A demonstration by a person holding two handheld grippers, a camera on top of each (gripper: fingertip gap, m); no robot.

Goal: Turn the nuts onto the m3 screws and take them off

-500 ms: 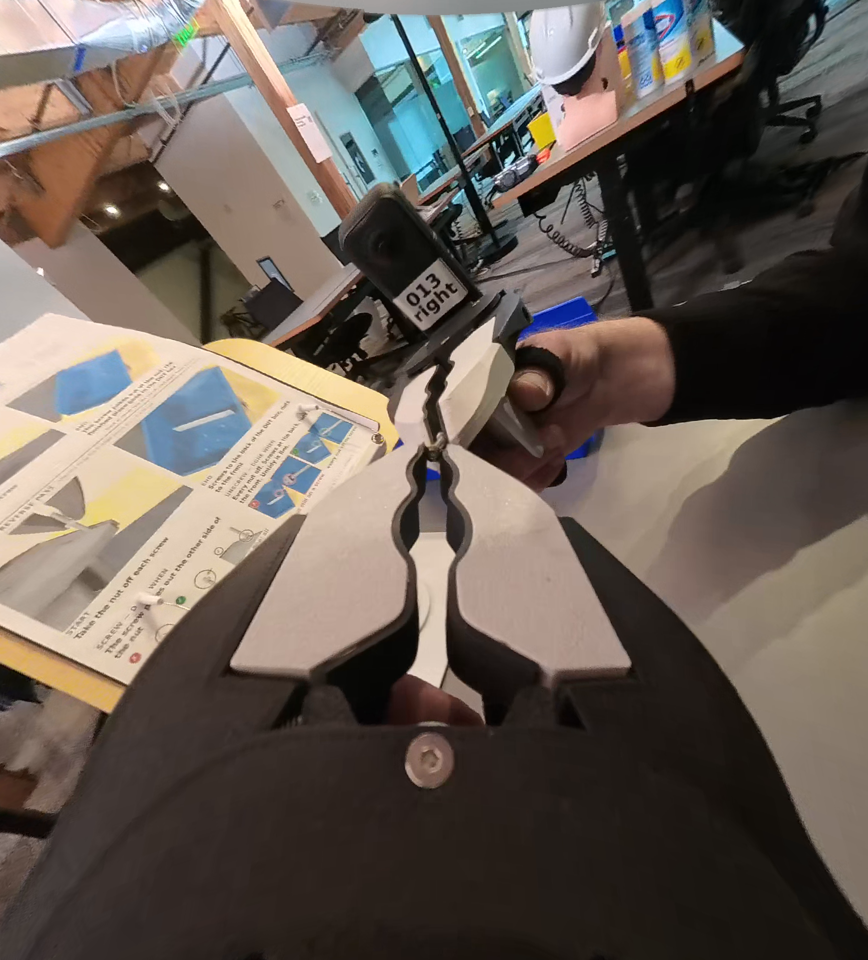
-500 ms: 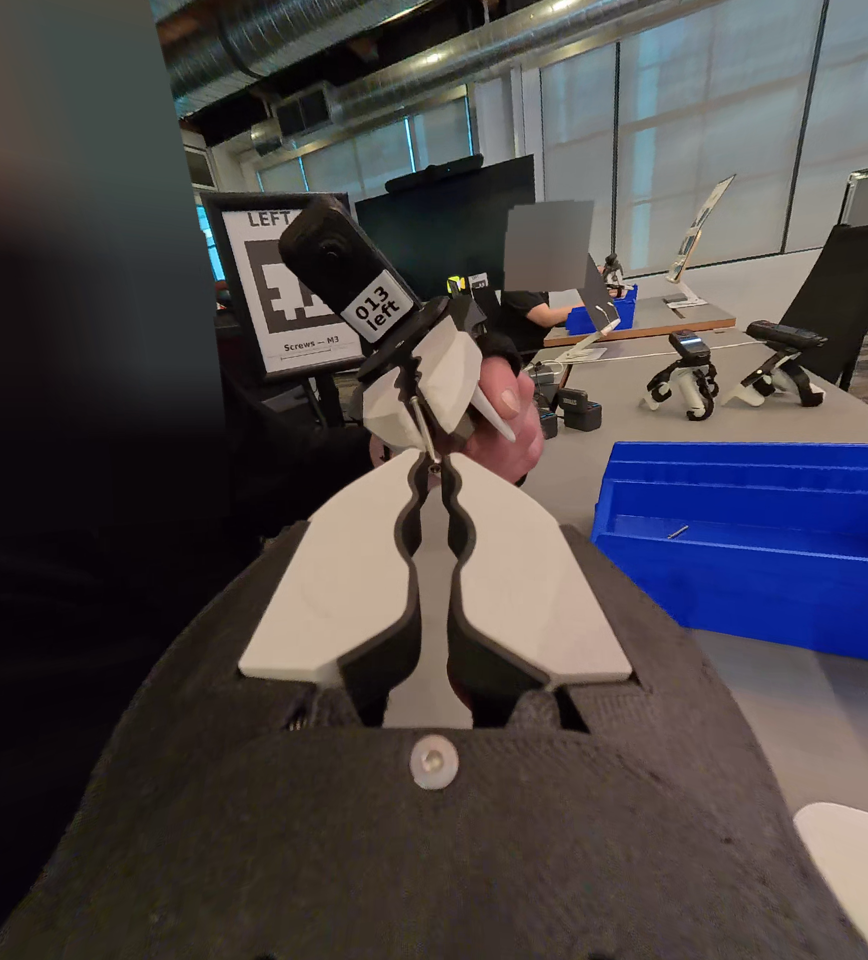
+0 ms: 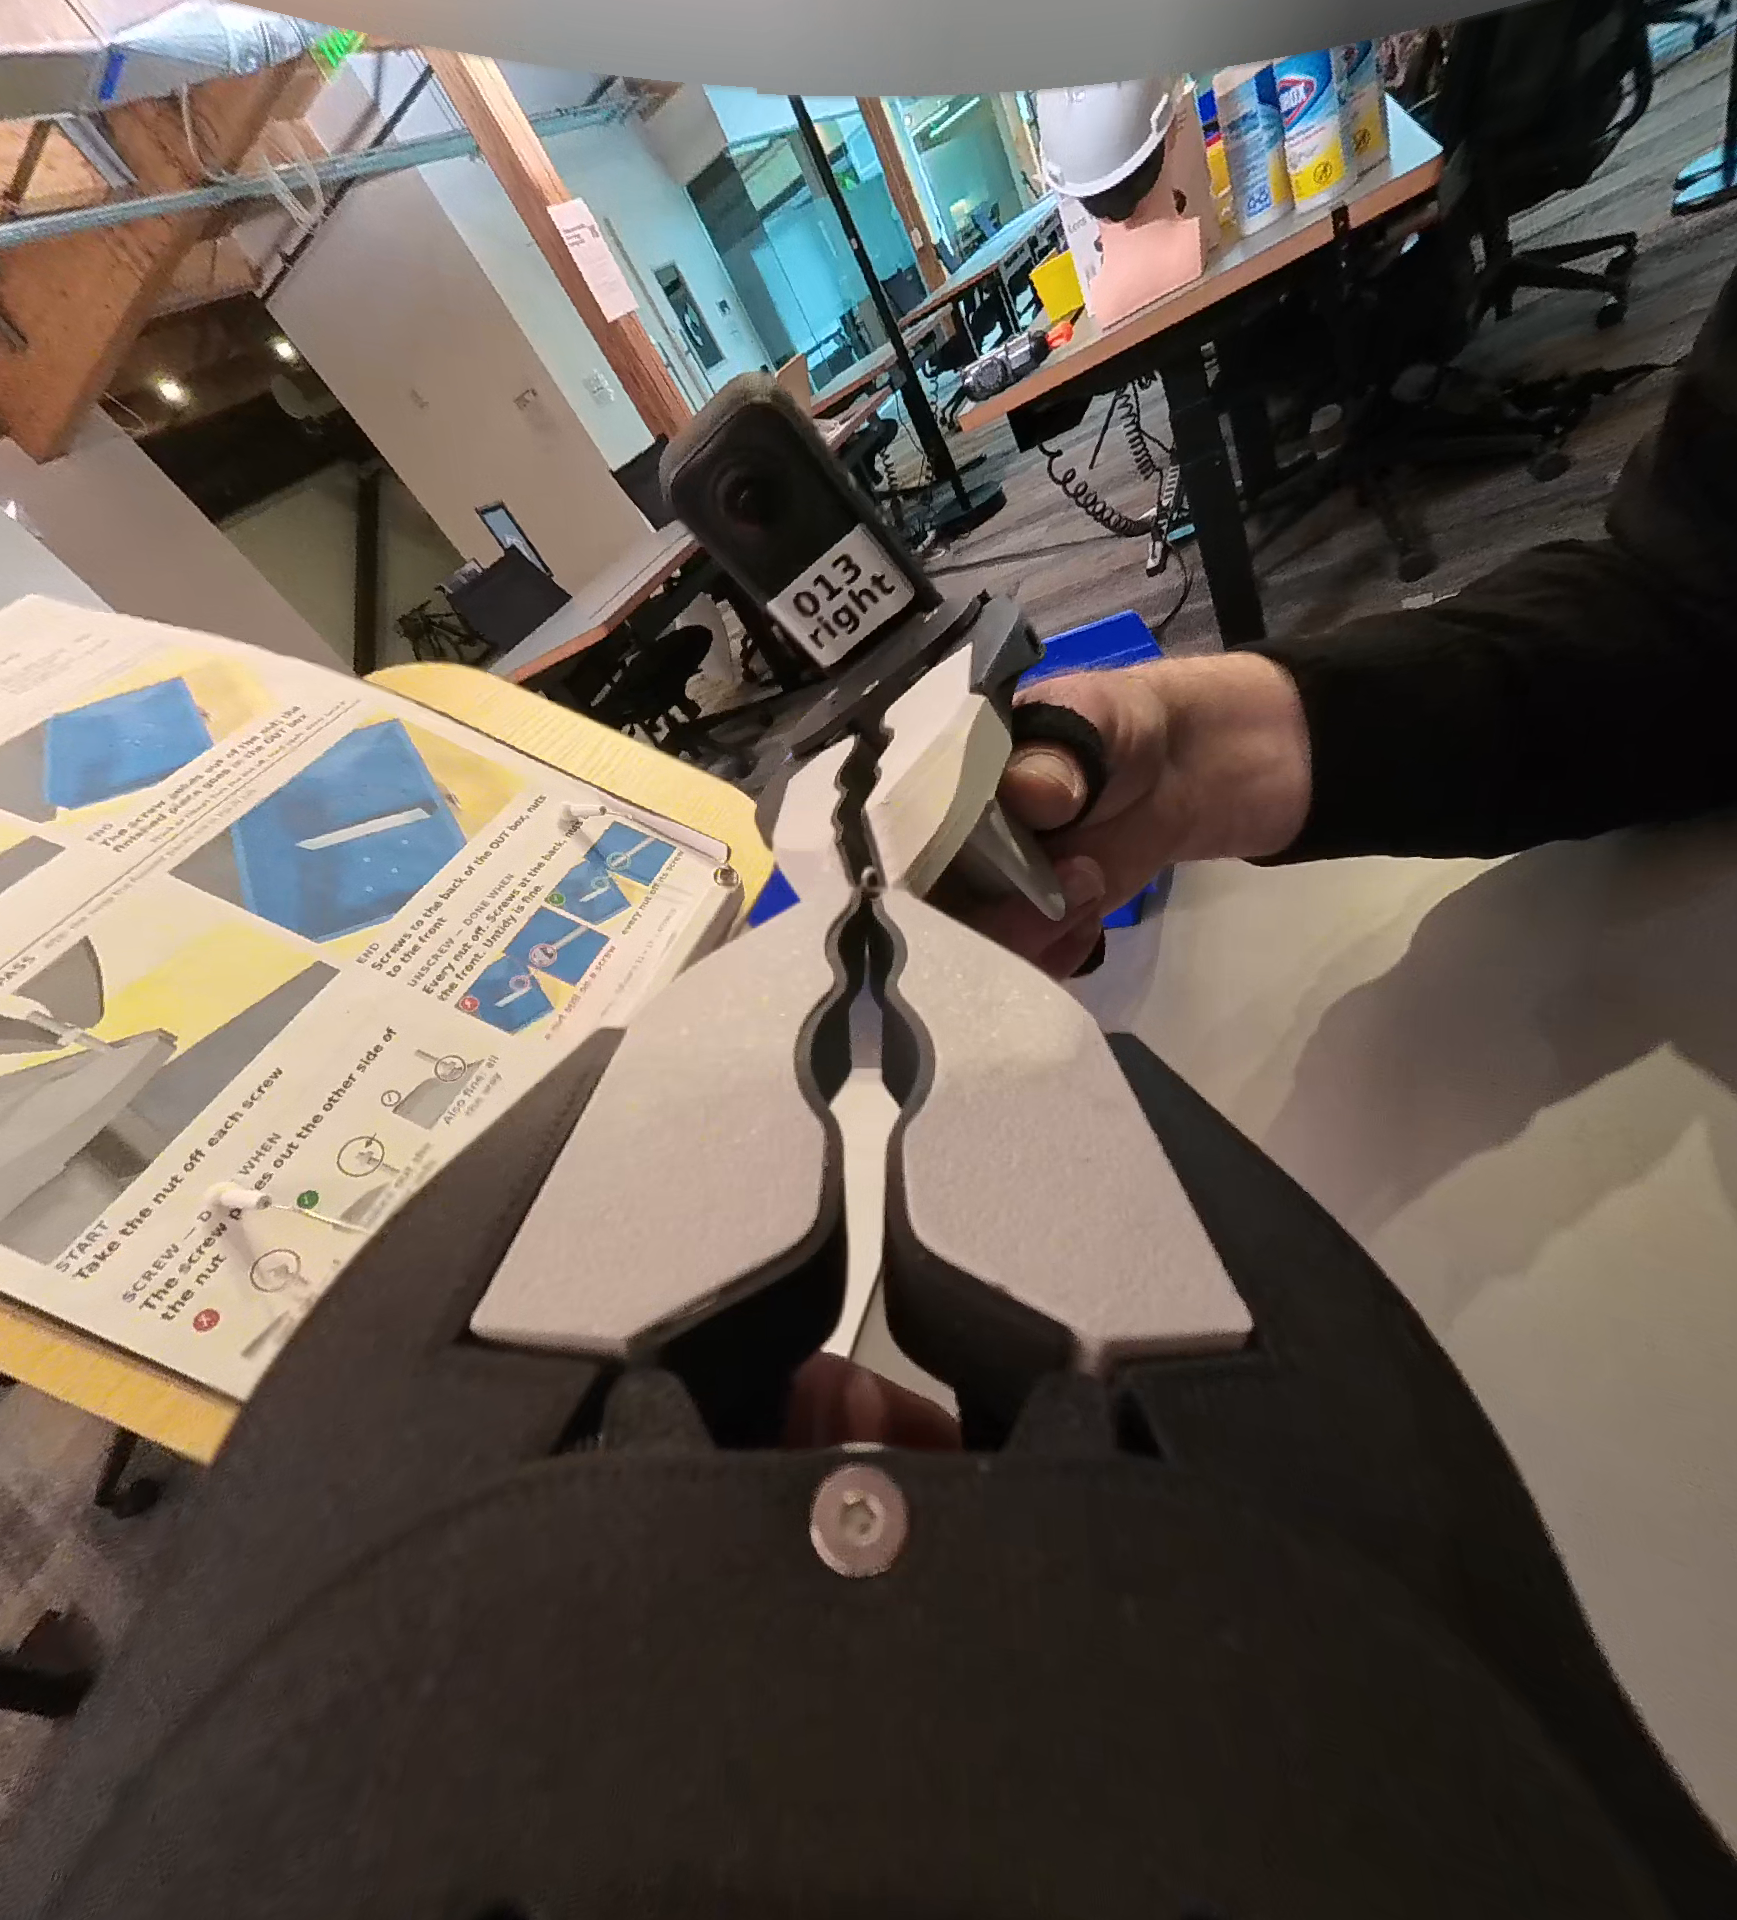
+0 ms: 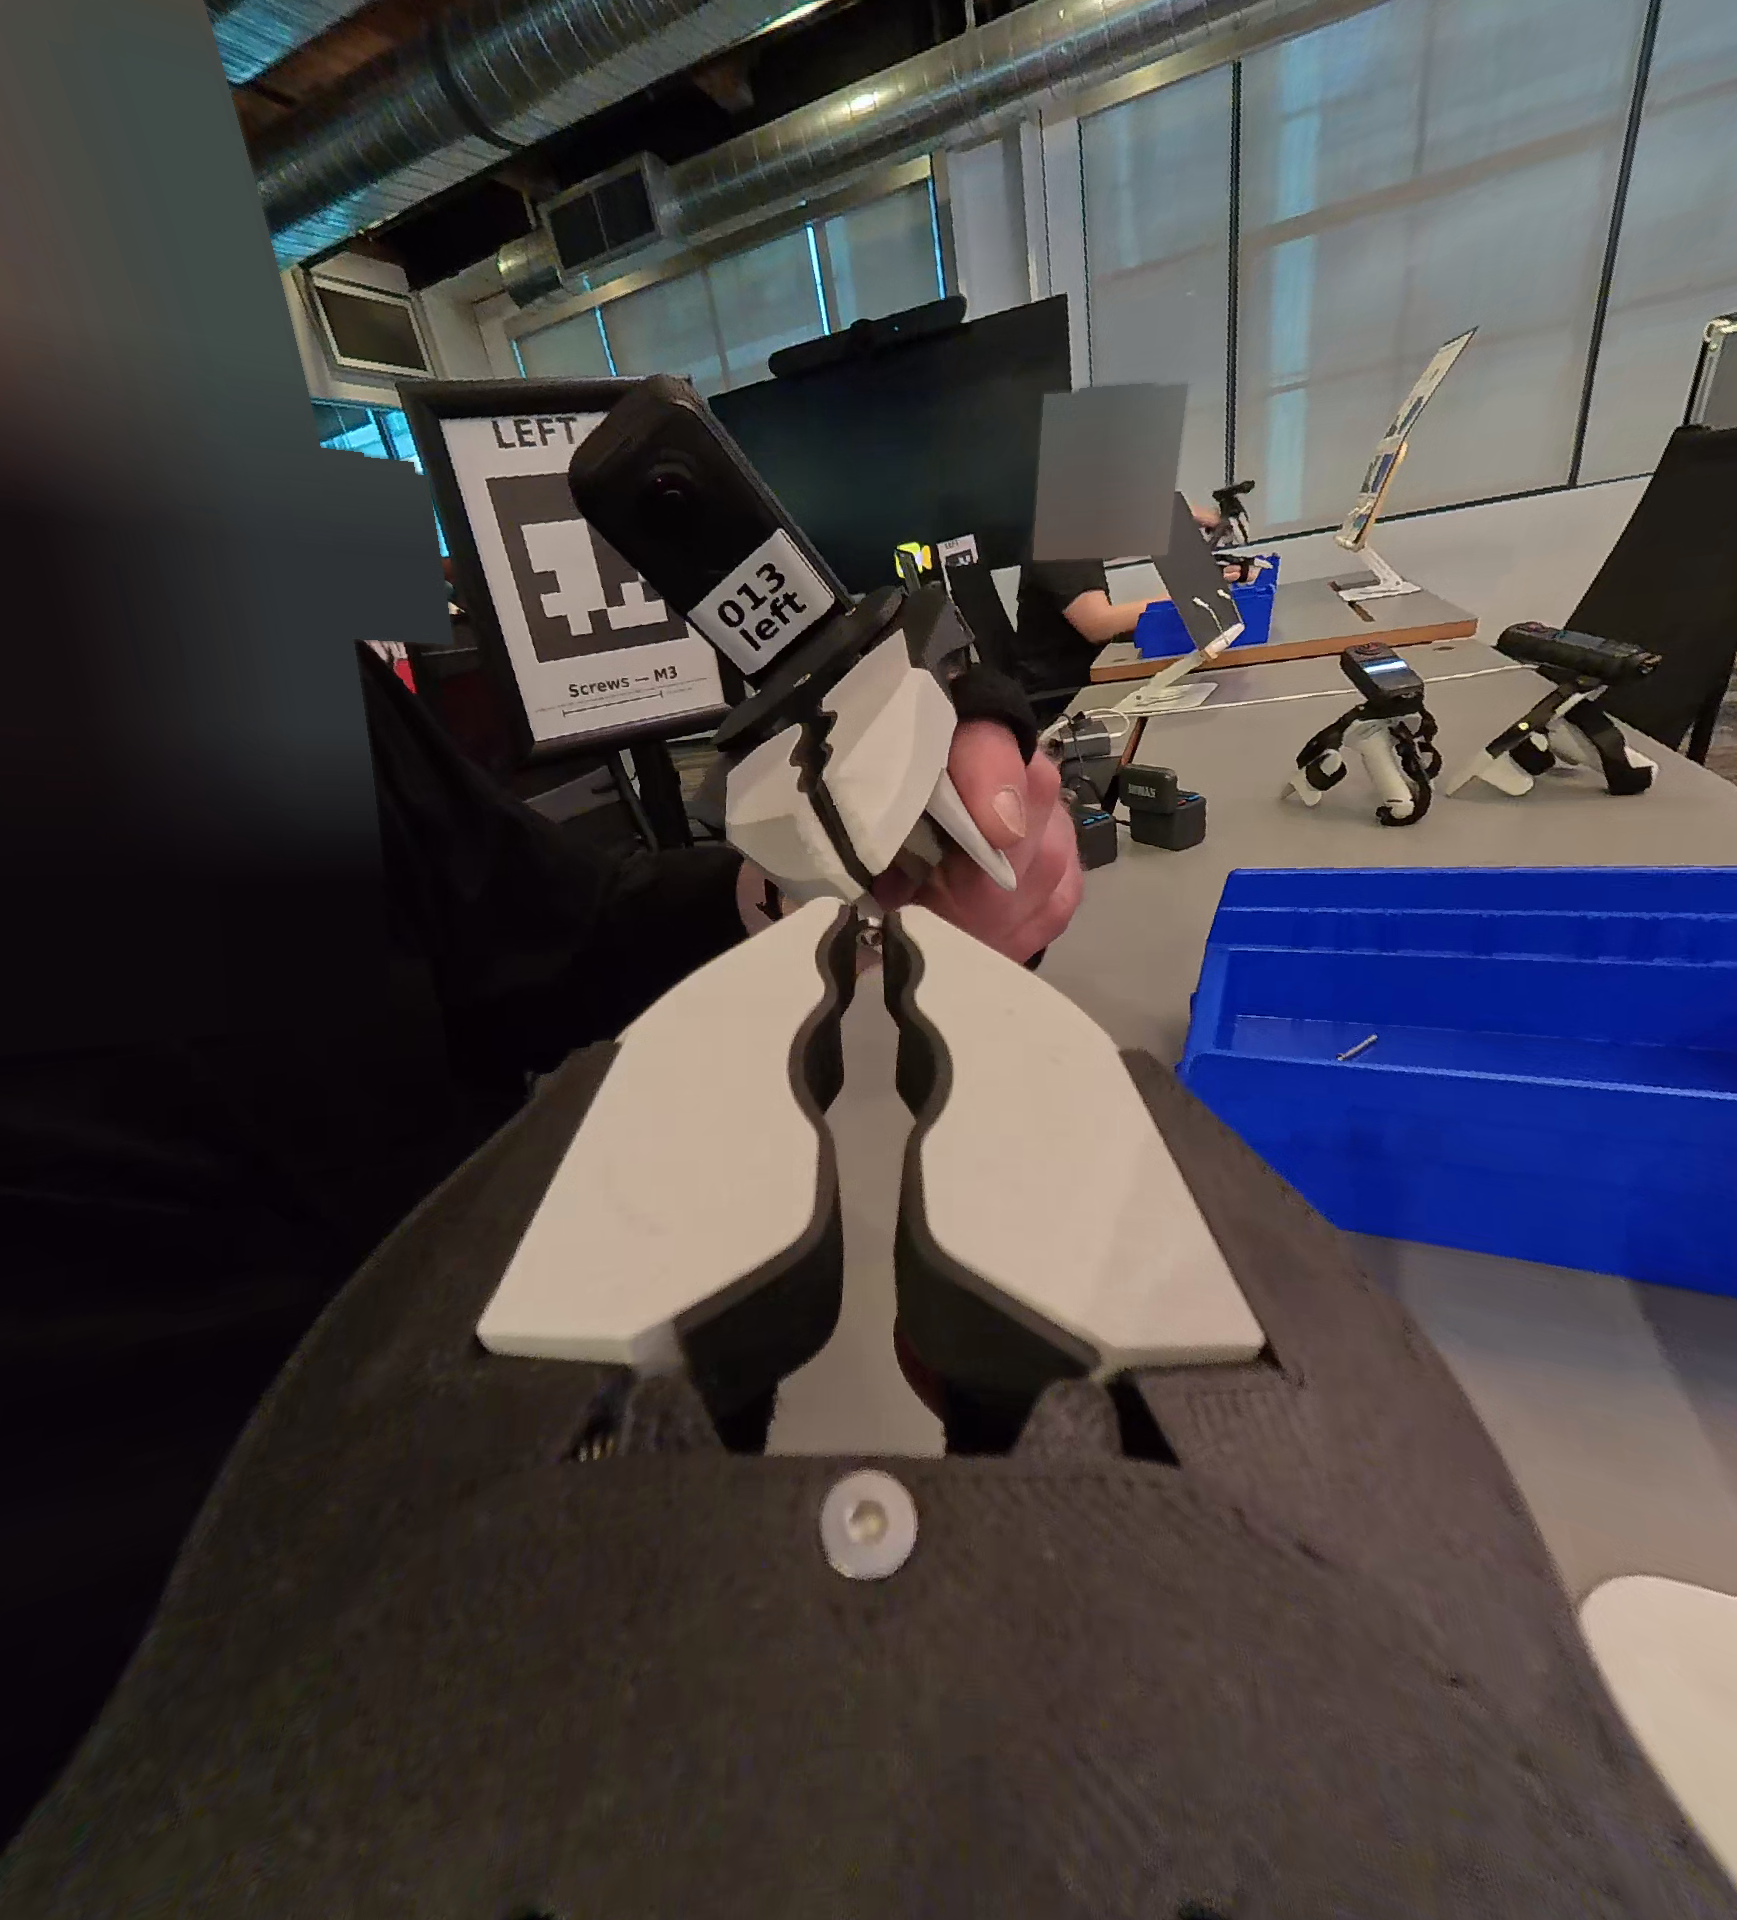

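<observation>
Grey-white fingers of the left gripper (image 3: pixel 869 902) fill the middle of the left wrist view, clenched tip to tip against the right gripper (image 3: pixel 856 852), with a tiny metal piece, the nut (image 3: pixel 872 879) or the screw end, I cannot tell which, pinched where they meet. At the left of the frame lies an instruction sheet (image 3: pixel 251 935) with blue and yellow pictures and printed text on a yellow board, and a white label sits on the far camera; cleaning-wipe tubs (image 3: pixel 1295 125) stand at the upper right. In the right wrist view the right gripper (image 4: pixel 869 925) is also closed on something thin at its tips, facing the left gripper (image 4: pixel 859 883). One loose screw (image 4: pixel 1355 1049) lies in the blue bin (image 4: pixel 1529 1174) at the right. A framed sign (image 4: pixel 573 582) with a black square marker stands at the upper left. I judge these parts are very light, hard and slippery; it is best to hold the nut by its flat sides and the screw by its shank.
</observation>
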